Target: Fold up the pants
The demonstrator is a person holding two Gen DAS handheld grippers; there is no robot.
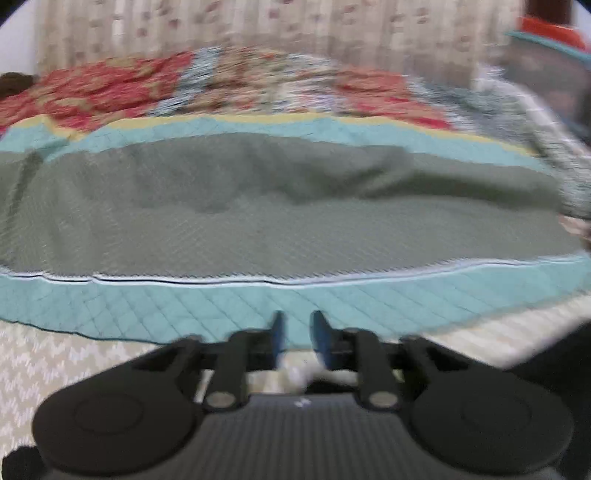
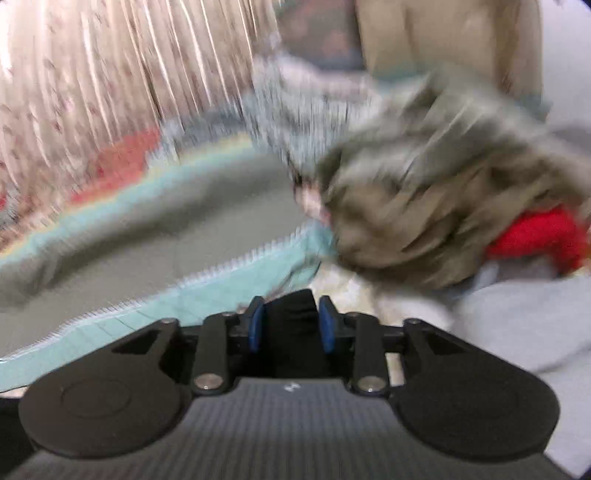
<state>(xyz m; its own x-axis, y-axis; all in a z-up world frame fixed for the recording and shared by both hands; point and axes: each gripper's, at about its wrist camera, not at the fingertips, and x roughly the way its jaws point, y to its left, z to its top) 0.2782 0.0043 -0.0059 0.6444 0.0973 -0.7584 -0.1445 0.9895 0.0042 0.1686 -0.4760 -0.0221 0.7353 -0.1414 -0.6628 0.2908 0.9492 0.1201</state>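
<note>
Both views are blurred by motion. A grey-green quilted cover (image 1: 280, 218) with a teal border (image 1: 229, 306) lies spread over the bed in the left wrist view. My left gripper (image 1: 297, 334) hangs above the teal border with its blue pads (image 1: 320, 334) a small gap apart and nothing between them. In the right wrist view a heap of clothes (image 2: 436, 206) in grey-brown cloth lies at the right of the bed; I cannot tell the pants from the rest. My right gripper (image 2: 291, 323) has a gap between its pads (image 2: 327, 325), with dark cloth (image 2: 291, 314) between them; grip unclear.
A floral patchwork quilt (image 1: 229, 81) lies at the back of the bed before a striped curtain (image 1: 258, 26). A red garment (image 2: 539, 236) and pale grey cloth (image 2: 517, 314) lie beside the heap. A cream zigzag sheet (image 1: 55, 362) shows below the teal border.
</note>
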